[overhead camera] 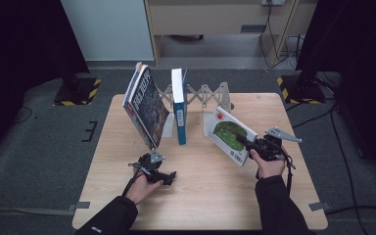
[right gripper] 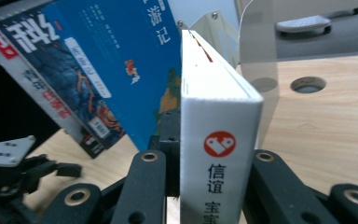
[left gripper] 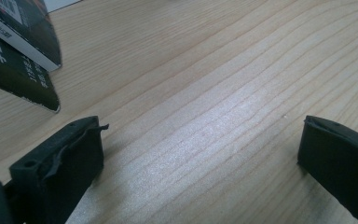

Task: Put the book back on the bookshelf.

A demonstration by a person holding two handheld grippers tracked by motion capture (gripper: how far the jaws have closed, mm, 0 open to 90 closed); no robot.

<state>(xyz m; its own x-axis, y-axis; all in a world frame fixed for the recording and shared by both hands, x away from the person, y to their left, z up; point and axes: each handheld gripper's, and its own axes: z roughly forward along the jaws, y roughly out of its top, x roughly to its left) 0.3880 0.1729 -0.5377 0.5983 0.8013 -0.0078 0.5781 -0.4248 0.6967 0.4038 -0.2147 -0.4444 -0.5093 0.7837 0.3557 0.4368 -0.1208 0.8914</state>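
Note:
My right gripper (overhead camera: pixel 241 140) is shut on a white book (overhead camera: pixel 227 133) with a green and orange cover, held tilted above the table's right half. In the right gripper view its white spine (right gripper: pixel 216 140) stands between the jaws of my right gripper (right gripper: pixel 209 163). A blue book (overhead camera: pixel 178 105) stands upright in the rack. Two dark books (overhead camera: pixel 144 105) lean to its left. Low on the table in front of them, my left gripper (overhead camera: pixel 170 177) is open. The left gripper (left gripper: pixel 203 135) has bare wood between its jaws, with the dark books' corners (left gripper: pixel 23 42) at upper left.
A metal folding rack (overhead camera: pixel 205 93) spans the back of the wooden table (overhead camera: pixel 215 196), with a white bookend (overhead camera: pixel 208 122) beside the held book. The blue book (right gripper: pixel 135 60) and leaning dark books (right gripper: pixel 51 70) stand behind the white one. Black stands flank the table.

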